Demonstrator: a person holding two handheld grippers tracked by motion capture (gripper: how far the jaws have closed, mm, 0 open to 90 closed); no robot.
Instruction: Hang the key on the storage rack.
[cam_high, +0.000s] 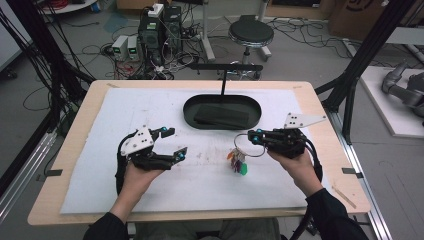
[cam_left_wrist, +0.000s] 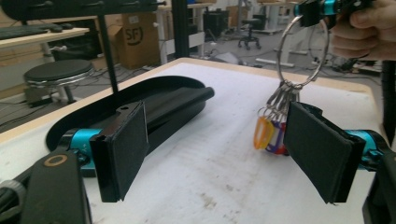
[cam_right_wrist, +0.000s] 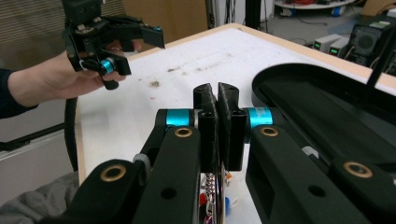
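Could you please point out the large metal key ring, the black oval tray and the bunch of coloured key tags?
large metal key ring (cam_left_wrist: 302, 51), left gripper view, its left wire arc.
black oval tray (cam_high: 189, 108), high view, its left rim.
bunch of coloured key tags (cam_high: 238, 162), high view, middle of the cluster.

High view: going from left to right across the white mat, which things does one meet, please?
left gripper → bunch of keys and coloured tags hanging from a metal ring → right gripper, closed on that ring.
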